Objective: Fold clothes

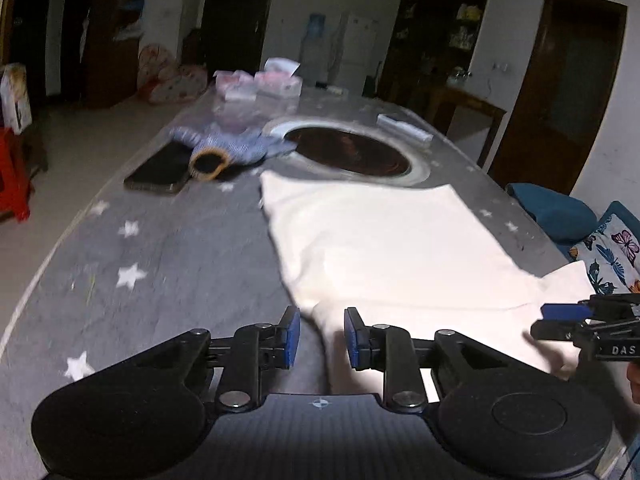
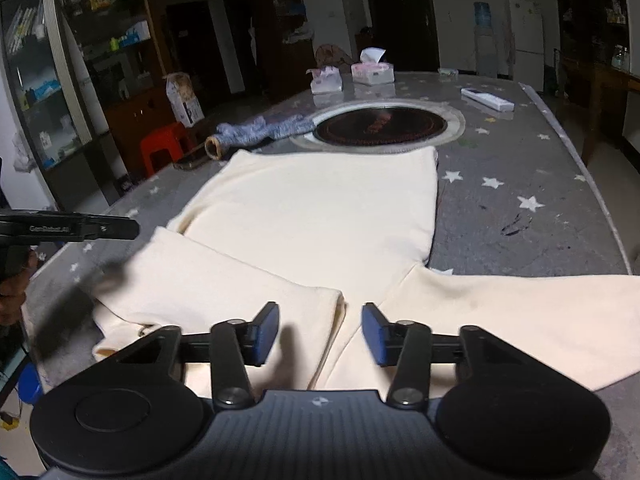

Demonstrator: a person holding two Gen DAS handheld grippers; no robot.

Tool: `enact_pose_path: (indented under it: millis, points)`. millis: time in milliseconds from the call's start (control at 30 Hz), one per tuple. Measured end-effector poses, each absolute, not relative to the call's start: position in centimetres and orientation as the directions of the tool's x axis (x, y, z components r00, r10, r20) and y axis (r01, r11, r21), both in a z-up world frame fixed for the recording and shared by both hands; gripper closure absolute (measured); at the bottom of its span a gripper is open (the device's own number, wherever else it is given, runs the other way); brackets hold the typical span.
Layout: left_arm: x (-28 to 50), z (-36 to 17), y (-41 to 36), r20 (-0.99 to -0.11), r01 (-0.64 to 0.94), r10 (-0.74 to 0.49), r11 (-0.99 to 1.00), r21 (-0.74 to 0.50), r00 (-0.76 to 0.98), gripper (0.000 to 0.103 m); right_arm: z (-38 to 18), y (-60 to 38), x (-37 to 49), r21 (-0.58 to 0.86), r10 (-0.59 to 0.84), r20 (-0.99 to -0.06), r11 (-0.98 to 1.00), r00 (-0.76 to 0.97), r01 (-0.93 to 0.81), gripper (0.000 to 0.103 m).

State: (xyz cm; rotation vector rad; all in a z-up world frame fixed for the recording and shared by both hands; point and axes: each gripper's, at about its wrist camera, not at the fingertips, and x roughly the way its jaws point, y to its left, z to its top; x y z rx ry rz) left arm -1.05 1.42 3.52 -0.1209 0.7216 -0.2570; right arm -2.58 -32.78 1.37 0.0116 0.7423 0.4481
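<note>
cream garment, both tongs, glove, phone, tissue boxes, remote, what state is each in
cream garment: flat on the table, left sleeve folded in, right sleeve spread out
left tongs: open, over the garment's edge
right tongs: open, holding nothing
blue glove: lying crumpled
phone: flat, screen dark
tissue box: open, tissue sticking up
remote: lying flat

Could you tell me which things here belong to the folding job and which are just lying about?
For the job:
cream garment
left tool, open
right tool, open

Lying about:
blue knitted item
phone
tissue packs
remote control
round hotplate
</note>
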Motion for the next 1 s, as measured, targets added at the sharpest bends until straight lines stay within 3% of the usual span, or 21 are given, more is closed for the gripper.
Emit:
enact_pose_path:
  millis: [133,200,300,367,400,433,467,500,667,1000]
  points:
    - [-1.1,2.9,1.1,-0.644,0.196,-0.289,0.957,-0.214,0.708,0.074,1.1,-32.0,-2.3,0.115,0.371,-0.659,0.909,0.654,-0.4,0.074]
    - [-0.7,2.5,0.9,-0.645,0.203,-0.305,0.952,-0.229,0.701,0.073,1.2,-31.7,-2.2,0.087,0.358,-0.662,0.909,0.659,-0.407,0.088]
    - [-0.5,2.4,0.7,-0.641,0.217,-0.324,0.945,-0.243,0.695,0.073,1.5,-31.3,-2.1,0.054,0.341,-0.664,0.909,0.665,-0.413,0.095]
    - [-0.5,2.3,0.6,-0.639,0.228,-0.333,0.942,-0.245,0.693,0.076,1.7,-31.1,-2.1,0.039,0.336,-0.662,0.908,0.67,-0.417,0.096]
    - [-0.4,2.2,0.5,-0.638,0.233,-0.338,0.941,-0.245,0.692,0.08,2.0,-30.9,-2.2,0.027,0.334,-0.657,0.907,0.676,-0.421,0.098]
    - [-0.4,2.2,0.5,-0.637,0.239,-0.344,0.939,-0.248,0.69,0.091,2.3,-30.8,-2.2,0.014,0.331,-0.651,0.905,0.683,-0.426,0.098]
    - [-0.5,2.2,0.5,-0.634,0.241,-0.346,0.938,-0.248,0.692,0.093,2.7,-30.6,-2.2,0.003,0.331,-0.641,0.903,0.692,-0.429,0.101]
    - [-0.6,2.2,0.5,-0.63,0.242,-0.345,0.938,-0.247,0.696,0.097,3.1,-30.5,-2.2,-0.006,0.333,-0.63,0.901,0.702,-0.433,0.101]
    - [-1.0,2.7,1.1,-0.607,0.211,-0.31,0.95,-0.23,0.732,0.099,5.0,-29.9,-2.0,-0.047,0.336,-0.573,0.897,0.747,-0.44,0.101]
    - [-1.2,3.8,1.2,-0.591,0.186,-0.276,0.96,-0.21,0.758,0.096,2.9,-30.8,-1.6,-0.025,0.324,-0.609,0.904,0.724,-0.426,0.094]
